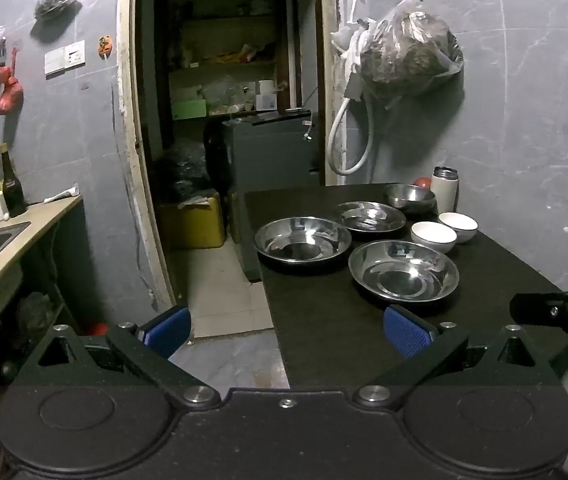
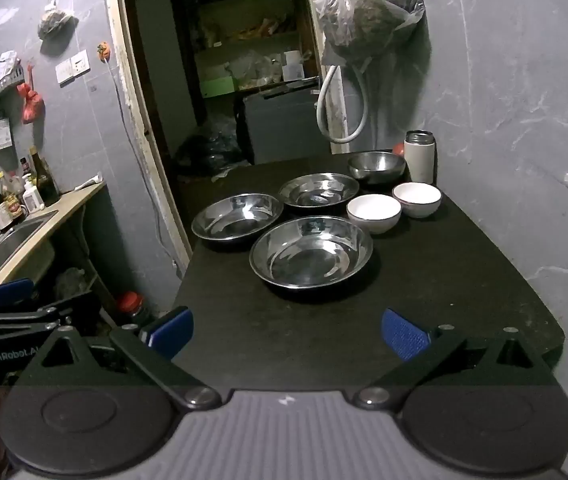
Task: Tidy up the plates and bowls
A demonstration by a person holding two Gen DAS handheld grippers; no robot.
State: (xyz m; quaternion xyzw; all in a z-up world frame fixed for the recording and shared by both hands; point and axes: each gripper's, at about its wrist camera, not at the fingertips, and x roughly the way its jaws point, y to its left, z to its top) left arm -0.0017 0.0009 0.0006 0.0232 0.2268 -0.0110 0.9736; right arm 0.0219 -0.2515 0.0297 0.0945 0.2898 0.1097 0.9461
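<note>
**Plates and bowls spread on the dark worktop, both grippers empty**

Where the dark worktop (image 2: pixel 424 280) fills the middle right of both views, three steel plates lie apart from one another: the nearest plate (image 2: pixel 311 253), a left plate (image 2: pixel 237 216) and a far plate (image 2: pixel 319 192). Just right of them two white bowls (image 2: pixel 374 212) sit side by side, nearly touching. Behind these, a deeper steel bowl (image 2: pixel 376 166) stands next to a white flask (image 2: pixel 419 157); a red object behind the bowl is mostly hidden and cannot be identified.

The right gripper (image 2: pixel 286 334) hangs over the near edge of the worktop, its blue fingers (image 2: pixel 404 334) spread wide with nothing between them. The left gripper (image 1: pixel 286 330) sits lower left of the worktop, partly over the floor, fingers equally wide and empty. Each gripper shows only partly at the edge of the other's view.

At the left of the frame a sink counter (image 1: pixel 23 232) with bottles is cut off. A bag (image 1: pixel 408 56) hangs on the wall, contents unclear.
</note>
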